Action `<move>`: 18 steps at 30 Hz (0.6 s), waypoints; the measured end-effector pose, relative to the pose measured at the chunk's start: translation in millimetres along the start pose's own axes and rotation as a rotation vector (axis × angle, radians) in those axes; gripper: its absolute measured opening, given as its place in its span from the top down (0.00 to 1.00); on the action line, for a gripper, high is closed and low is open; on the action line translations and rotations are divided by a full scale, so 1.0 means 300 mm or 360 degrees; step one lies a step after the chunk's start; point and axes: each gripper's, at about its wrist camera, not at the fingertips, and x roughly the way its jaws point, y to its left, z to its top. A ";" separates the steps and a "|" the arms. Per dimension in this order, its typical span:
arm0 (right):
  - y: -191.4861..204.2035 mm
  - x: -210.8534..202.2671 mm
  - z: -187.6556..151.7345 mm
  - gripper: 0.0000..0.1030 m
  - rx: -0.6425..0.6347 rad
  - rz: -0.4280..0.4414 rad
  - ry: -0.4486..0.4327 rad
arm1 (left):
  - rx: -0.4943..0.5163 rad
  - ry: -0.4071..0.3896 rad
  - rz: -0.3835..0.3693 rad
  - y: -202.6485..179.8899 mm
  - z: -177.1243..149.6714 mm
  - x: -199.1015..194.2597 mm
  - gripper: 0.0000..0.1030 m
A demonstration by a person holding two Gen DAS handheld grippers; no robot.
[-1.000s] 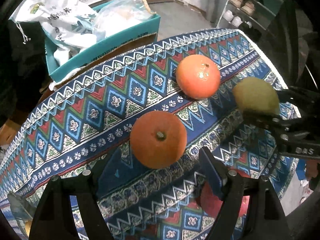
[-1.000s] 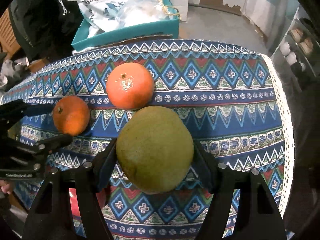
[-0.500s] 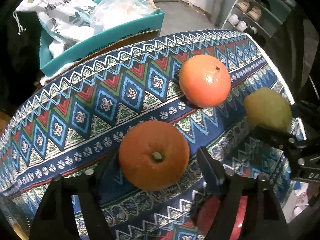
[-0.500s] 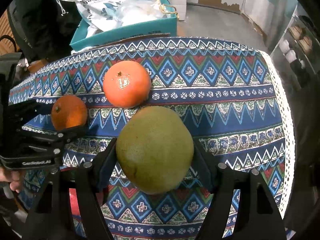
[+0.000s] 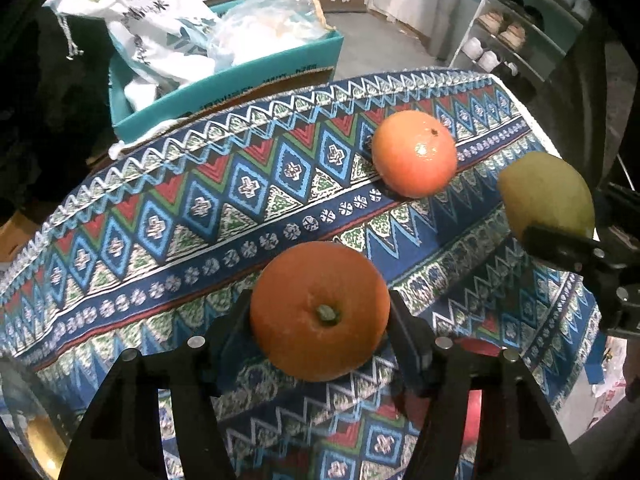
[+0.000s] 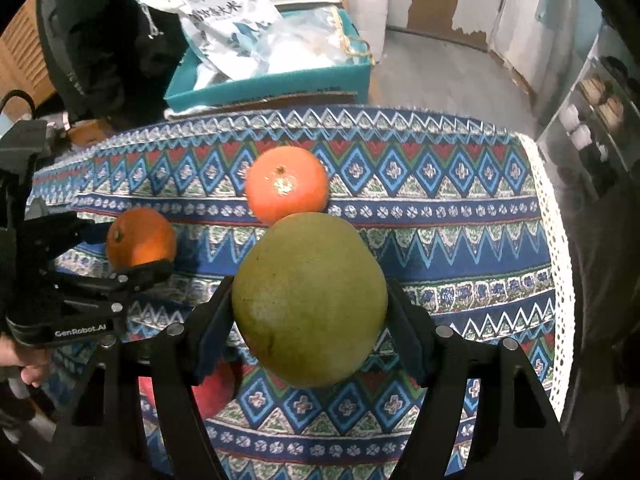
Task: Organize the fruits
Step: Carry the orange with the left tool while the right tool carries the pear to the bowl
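Tablecloth [image 6: 460,240]: patterned, draped over the edge.
Green fruit [image 6: 310,300]: pinched by right gripper [image 6: 310,320], above cloth.
Loose orange [image 5: 414,152]: resting mid-cloth.
Stemmed orange [image 5: 320,310]: clamped by left gripper [image 5: 320,332].
Risk: round skins could slip and roll off.

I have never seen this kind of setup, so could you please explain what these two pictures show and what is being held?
No robot here: a person carries a two-finger gripper in each hand, each with a fisheye camera looking along its fingers. The left gripper is closed on an orange. The right gripper grips a large green pomelo-like fruit. Each view shows the other gripper at its edge. A second, redder orange sits free on the patterned tablecloth. Something red lies partly hidden below. A teal box of bags stands beyond the table.
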 end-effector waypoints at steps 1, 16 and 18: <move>0.010 -0.015 0.002 0.30 -0.0009 0.0001 -0.0012 | -0.0008 -0.0009 -0.0006 0.003 -0.004 -0.020 0.37; 0.132 -0.217 0.023 0.30 -0.0101 0.0013 -0.0161 | -0.0094 -0.0178 -0.0036 0.039 -0.074 -0.327 0.37; 0.153 -0.252 0.026 0.30 -0.0113 0.0023 -0.0190 | -0.0077 -0.0214 -0.0027 0.032 -0.091 -0.370 0.37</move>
